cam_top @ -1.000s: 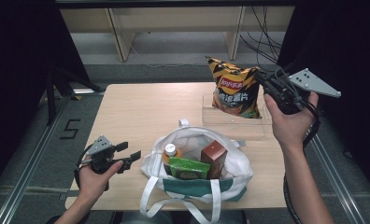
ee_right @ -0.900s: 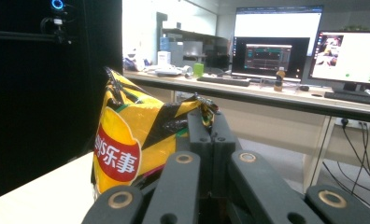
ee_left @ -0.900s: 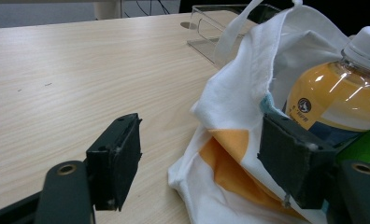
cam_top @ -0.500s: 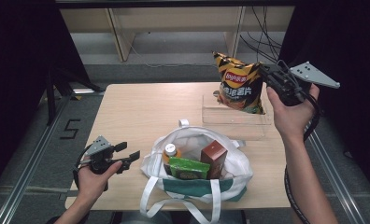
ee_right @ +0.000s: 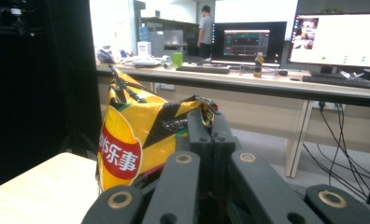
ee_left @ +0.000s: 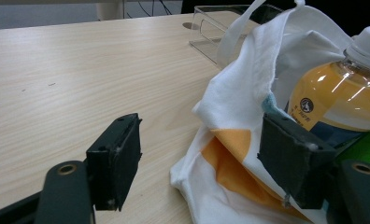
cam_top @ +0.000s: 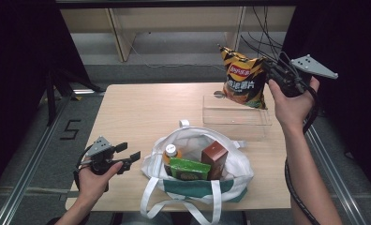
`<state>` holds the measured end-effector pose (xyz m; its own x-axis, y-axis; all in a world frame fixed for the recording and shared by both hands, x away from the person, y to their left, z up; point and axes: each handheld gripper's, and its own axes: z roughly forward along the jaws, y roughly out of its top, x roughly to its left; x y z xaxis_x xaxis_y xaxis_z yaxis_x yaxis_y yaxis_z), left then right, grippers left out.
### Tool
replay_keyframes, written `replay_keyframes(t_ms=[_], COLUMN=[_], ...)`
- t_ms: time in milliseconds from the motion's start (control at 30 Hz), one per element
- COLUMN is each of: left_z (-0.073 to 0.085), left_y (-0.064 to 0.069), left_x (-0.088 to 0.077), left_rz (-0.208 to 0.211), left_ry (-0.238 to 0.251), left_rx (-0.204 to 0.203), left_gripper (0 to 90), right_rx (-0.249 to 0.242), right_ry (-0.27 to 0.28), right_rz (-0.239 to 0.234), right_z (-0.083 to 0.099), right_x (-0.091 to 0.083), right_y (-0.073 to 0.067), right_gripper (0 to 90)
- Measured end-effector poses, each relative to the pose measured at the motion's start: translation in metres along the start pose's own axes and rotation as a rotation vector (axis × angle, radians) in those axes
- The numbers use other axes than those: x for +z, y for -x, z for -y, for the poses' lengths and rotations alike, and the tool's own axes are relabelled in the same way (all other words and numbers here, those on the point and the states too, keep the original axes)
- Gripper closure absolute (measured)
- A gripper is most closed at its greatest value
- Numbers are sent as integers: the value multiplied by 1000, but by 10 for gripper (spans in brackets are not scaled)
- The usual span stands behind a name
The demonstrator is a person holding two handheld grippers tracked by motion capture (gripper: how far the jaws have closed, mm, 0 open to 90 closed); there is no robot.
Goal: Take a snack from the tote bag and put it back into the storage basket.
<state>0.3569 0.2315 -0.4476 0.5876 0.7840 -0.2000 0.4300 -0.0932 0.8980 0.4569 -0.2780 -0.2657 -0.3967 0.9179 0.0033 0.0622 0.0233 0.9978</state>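
**A:** Since the earlier frame we see the chip bag point(cam_top: 243, 78) carried a little higher and further toward the right edge of the table point(cam_top: 141, 110). It hangs clear above the far end of the clear tray point(cam_top: 235, 118), touching neither tray nor table. The left gripper point(cam_top: 127, 158) has not shifted from its spot by the tote.

**B:** And the grip?

**A:** The right gripper point(cam_top: 272, 74) is clamped on the bag's crimped top corner; in the right gripper view its jaws meet with only foil between them, and the bag point(ee_right: 141, 140) dangles below. The left gripper point(ee_left: 206, 163) stands wide apart with nothing between its pads, one jaw just beside the white tote point(ee_left: 239, 121), possibly brushing the cloth, though we cannot be sure from this angle.

**B:** What does that mean for the job?

**A:** We judge the bag is mid-transfer. Lifted off the tray side, it most likely heads for the tote point(cam_top: 197, 187), which already holds a bottle point(cam_top: 170, 152), a green packet point(cam_top: 189, 169) and a brown box point(cam_top: 214, 158). There is little room left, so the bag may have to go on top.

**B:** Any writing legible?

**A:** The bag carries a red Lay's roundel with the Chinese brand characters 乐事 in white, and more characters beneath that are too small to read. The bottle point(ee_left: 342, 100) of orange drink has a white cap and a round emblem on its label, unreadable. A dark "5" point(cam_top: 70, 130) is marked on the floor left of the table.
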Motion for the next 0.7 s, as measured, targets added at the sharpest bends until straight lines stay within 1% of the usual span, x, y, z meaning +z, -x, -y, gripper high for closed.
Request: replay_keyframes(t_ms=[67, 167, 200, 233, 267, 300, 333, 367, 467, 500, 567, 600, 633, 667, 700], left_z=[0, 0, 0, 0, 0, 0, 0, 0, 0, 0, 0, 0, 0, 0, 0], left_y=[0, 0, 0, 0, -1, -1, -1, -1, -1, -1, -1, -1, -1, 0, 0], left_x=[0, 0, 0, -1, -1, -1, -1, -1, -2, -2, -1, -1, -1, -1, -1], left_rz=[2, -4, -4, -3, -1, -1, -1, -2, 0, 7, 1, 2, 2, 3, 3], left_ry=[-1, 0, 1, 2, 1, 2, 4, 4, 4, 8, 3, 3, 3, 1, 1], left_rx=[6, -4, -5, -1, 13, 12, 10, 10, 9, 8, 10, 8, 7, 8, 5], left_gripper=[291, 291, 291, 291, 291, 291, 291, 291, 291, 291, 291, 291, 291, 291, 291], right_rx=[1, 13, 15, 23, 22, 16, 28, 18, 33, 31, 34, 29, 41, 33, 42], right_ry=[-3, -12, -18, -23, -29, -26, -30, -28, -31, -32, -26, -25, -36, -36, -33], right_rz=[5, 10, 19, 17, 16, 22, 22, 28, 31, 32, 37, 37, 39, 38, 44], right_z=[1, 4, 6, 7, 8, 9, 9, 10, 11, 12, 13, 13, 13, 13, 14], right_x=[2, 7, 9, 10, 11, 12, 12, 13, 15, 16, 17, 18, 18, 19, 20], right_y=[3, 6, 7, 7, 8, 10, 10, 11, 13, 14, 15, 16, 16, 17, 17], right_gripper=[900, 900, 900, 900, 900, 900, 900, 900, 900, 900, 900, 900, 900, 900, 900])
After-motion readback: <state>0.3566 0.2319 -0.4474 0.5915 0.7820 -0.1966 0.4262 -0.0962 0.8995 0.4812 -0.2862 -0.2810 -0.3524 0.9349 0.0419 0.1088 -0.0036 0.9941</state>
